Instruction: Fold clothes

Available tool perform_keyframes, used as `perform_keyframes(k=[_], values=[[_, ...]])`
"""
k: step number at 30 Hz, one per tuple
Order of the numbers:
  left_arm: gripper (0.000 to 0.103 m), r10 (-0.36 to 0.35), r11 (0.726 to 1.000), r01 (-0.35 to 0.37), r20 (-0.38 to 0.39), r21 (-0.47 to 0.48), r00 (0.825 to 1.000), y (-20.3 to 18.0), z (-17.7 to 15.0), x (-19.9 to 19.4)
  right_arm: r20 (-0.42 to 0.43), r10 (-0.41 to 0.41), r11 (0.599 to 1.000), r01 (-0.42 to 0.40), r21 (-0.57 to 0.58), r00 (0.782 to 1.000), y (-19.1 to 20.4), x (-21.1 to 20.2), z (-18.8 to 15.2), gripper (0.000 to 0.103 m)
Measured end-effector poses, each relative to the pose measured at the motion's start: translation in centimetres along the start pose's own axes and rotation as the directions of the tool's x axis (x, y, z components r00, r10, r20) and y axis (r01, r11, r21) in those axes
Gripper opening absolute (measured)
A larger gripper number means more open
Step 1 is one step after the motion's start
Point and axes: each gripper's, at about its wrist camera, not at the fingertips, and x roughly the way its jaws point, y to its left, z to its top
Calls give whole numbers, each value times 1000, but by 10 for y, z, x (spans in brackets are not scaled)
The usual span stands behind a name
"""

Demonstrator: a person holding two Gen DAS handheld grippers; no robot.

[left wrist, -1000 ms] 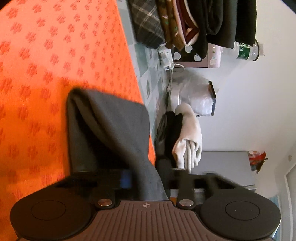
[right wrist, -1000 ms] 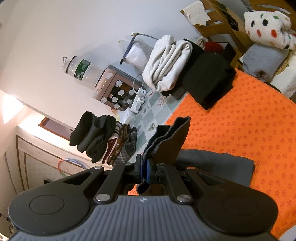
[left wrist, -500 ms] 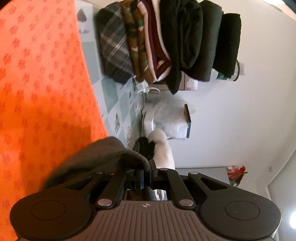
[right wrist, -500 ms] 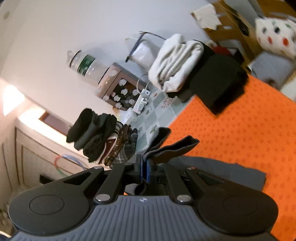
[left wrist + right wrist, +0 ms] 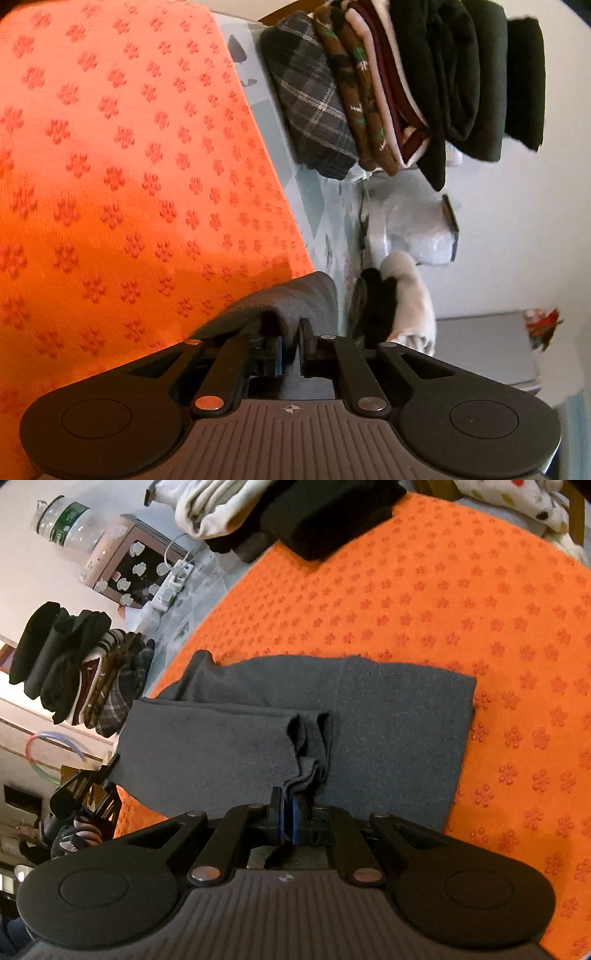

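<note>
A dark grey garment (image 5: 388,716) lies on the orange patterned table cover (image 5: 480,609), with a folded layer laid over its left part. My right gripper (image 5: 288,814) is shut on the bunched edge of that layer, low over the cloth. In the left wrist view only one end of the grey garment (image 5: 295,299) shows, near the edge of the orange cover (image 5: 110,166). My left gripper (image 5: 291,343) is opening: a gap shows between its jaws, and grey fabric lies loose in it and over the left finger.
A stack of folded clothes (image 5: 406,92), also seen in the right wrist view (image 5: 74,664), stands on the tiled strip beyond the cover. White and black garments (image 5: 277,509) are piled at the far edge. A water bottle (image 5: 62,520) and a power strip (image 5: 173,583) are near the wall.
My right gripper has come down with the garment's edge, and the raised flap now lies flat on the rest. The left gripper slid along the cover and its jaws parted.
</note>
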Motion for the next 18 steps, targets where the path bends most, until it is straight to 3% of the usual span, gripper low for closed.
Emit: perform_keyframes(k=[4, 7, 11, 13, 15, 18], values=[[49, 19, 1000, -19, 9, -13, 1000, -8, -2, -15, -3, -80, 990, 79, -119, 997, 19, -10, 4, 12], [52, 46, 998, -46, 5, 32, 999, -18, -11, -31, 33, -134, 953, 137, -271, 990, 43, -24, 2, 19], [51, 86, 975, -87, 15, 205, 996, -45, -23, -51, 78, -99, 894, 123, -432, 992, 71, -35, 2, 30], [51, 93, 933, -94, 22, 348, 995, -67, -30, -53, 71, -74, 871, 99, -481, 995, 80, -32, 3, 34], [48, 100, 869, -94, 14, 486, 995, -88, -38, -49, 66, -68, 851, 92, -518, 995, 84, -25, 4, 35], [41, 113, 784, -65, -39, 617, 993, -108, -50, -32, 54, -64, 835, 83, -544, 996, 86, -11, 7, 35]])
